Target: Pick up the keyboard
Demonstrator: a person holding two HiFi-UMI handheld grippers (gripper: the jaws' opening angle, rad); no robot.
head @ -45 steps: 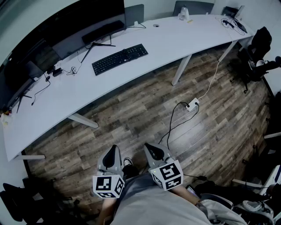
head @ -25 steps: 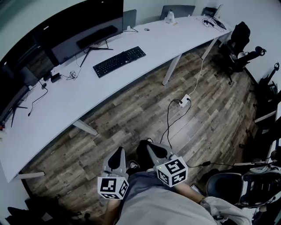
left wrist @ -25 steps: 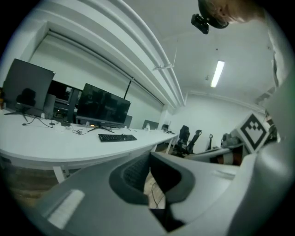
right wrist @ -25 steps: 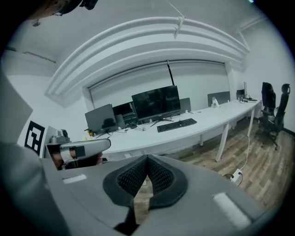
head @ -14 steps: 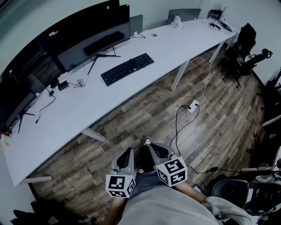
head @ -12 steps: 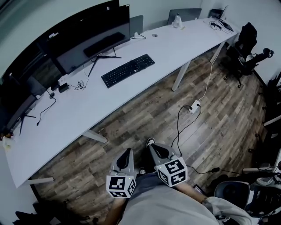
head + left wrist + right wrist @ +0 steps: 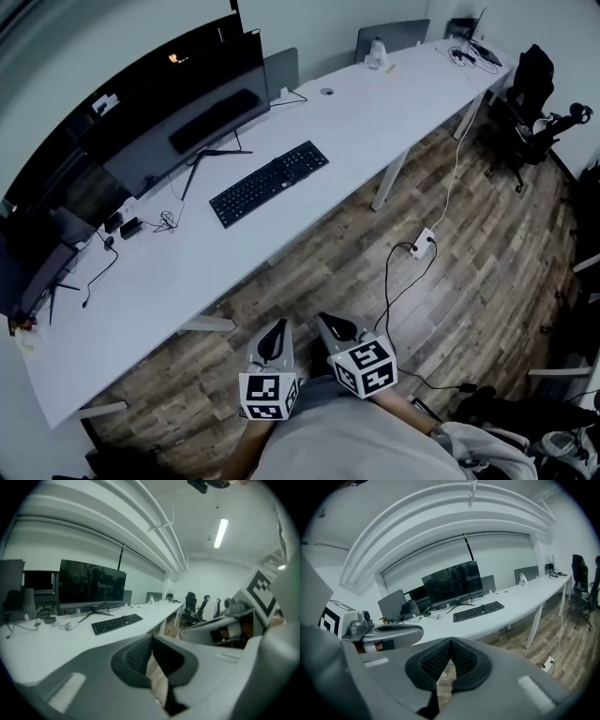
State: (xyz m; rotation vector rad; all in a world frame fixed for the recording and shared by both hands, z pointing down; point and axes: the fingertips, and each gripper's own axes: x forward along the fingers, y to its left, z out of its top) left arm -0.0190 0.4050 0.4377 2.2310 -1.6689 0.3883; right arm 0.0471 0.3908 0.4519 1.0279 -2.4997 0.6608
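A black keyboard (image 7: 270,182) lies slanted on the long white desk (image 7: 375,103), in front of a wide dark monitor (image 7: 183,103). It also shows far ahead in the left gripper view as the keyboard (image 7: 116,622) and in the right gripper view as the keyboard (image 7: 478,611). Both grippers are held low by the person's body, well short of the desk. The left gripper (image 7: 274,339) is shut and empty. Beside it, the right gripper (image 7: 334,328) is shut and empty too.
A power strip (image 7: 424,244) with trailing cables lies on the wood floor. Black office chairs (image 7: 534,89) stand at the right. Desk legs (image 7: 389,178) reach the floor under the desk. Smaller screens and cables sit at the desk's left end (image 7: 56,244).
The view has shifted: the desk and keyboard now sit lower and closer in the head view. Both grippers stay shut, close together near the body.
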